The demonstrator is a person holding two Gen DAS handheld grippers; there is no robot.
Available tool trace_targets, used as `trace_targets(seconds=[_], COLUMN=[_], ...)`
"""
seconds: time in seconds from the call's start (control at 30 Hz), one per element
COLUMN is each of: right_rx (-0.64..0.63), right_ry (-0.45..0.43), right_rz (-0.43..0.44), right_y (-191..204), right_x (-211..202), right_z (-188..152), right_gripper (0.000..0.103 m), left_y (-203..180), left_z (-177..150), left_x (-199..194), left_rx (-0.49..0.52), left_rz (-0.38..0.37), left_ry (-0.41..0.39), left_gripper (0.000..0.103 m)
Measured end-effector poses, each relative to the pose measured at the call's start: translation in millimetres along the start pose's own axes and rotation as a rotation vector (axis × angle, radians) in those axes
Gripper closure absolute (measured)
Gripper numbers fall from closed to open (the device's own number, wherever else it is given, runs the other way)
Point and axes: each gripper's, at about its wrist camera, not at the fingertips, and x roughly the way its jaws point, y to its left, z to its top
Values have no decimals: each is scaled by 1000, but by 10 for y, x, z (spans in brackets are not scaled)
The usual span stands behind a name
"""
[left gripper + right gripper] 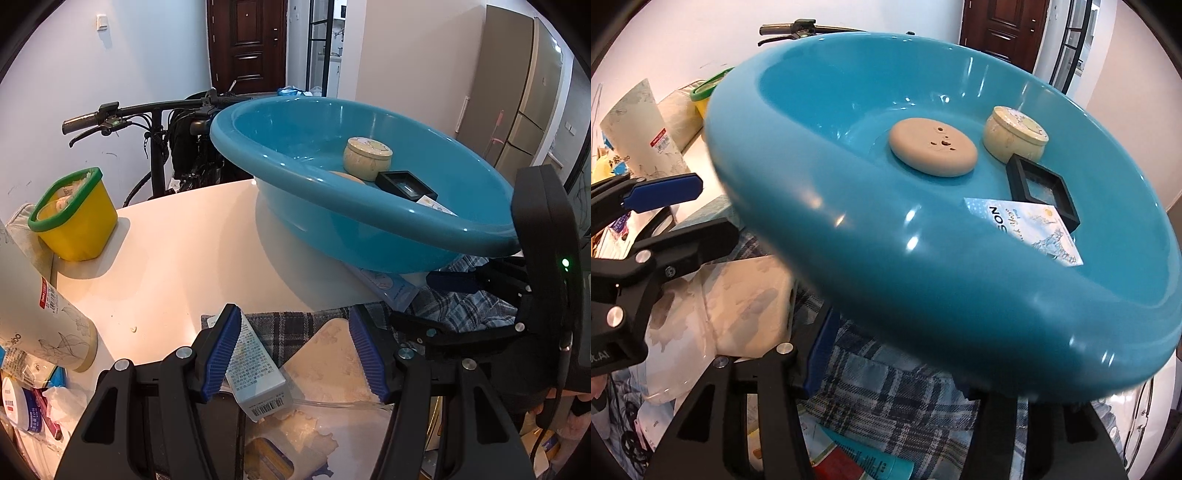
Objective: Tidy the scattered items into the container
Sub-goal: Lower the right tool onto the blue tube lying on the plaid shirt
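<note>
Tilted blue basin (923,280) holding tin (1014,134), frame (1043,188)

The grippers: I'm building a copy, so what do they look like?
Both are black plastic with silver screws. The left gripper has two fingers lined with ribbed blue pads. The right gripper has the same blue lining, and its black housing carries a small green light.

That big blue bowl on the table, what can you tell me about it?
The blue basin is a wide, round tub of glossy plastic with a thick rolled rim. It sits tilted, part on the white table, part on plaid cloth. Inside lie a flat beige disc, a cream lidded tin, a black square frame and a printed card.
</note>
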Motion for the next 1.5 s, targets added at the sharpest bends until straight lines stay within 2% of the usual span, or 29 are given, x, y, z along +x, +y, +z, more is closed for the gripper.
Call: trace_targets(seconds=[0.33, 0.4, 0.47, 0.8, 1.23, 1.37, 1.5], right_rx=[20, 22, 27, -36, -8, -18, 7], right_ry=[54, 53, 47, -2, -20, -44, -54], right_rz=[1, 11, 18, -52, 52, 26, 43], right_y=[-43, -49, -52, 109, 20, 96, 25], right_x=[153, 148, 124, -144, -531, -642, -758], right_z=[68, 69, 61, -66, -451, -535, -644], right_gripper=[50, 55, 70, 71, 71, 71, 71], left_y=[29, 34, 35, -40, -149, -203, -272], left_z=[5, -2, -10, -34, -112, -131, -180], left_x=[34, 35, 25, -109, -198, -237, -286], left_rx=[-6, -10, -11, 6, 29, 32, 35], left_rz=[-11, -13, -15, -20, -19, -19, -19], left_ry=[1, 1, 3, -10, -8, -11, -13], left_gripper=[40, 40, 40, 40, 40, 40, 40])
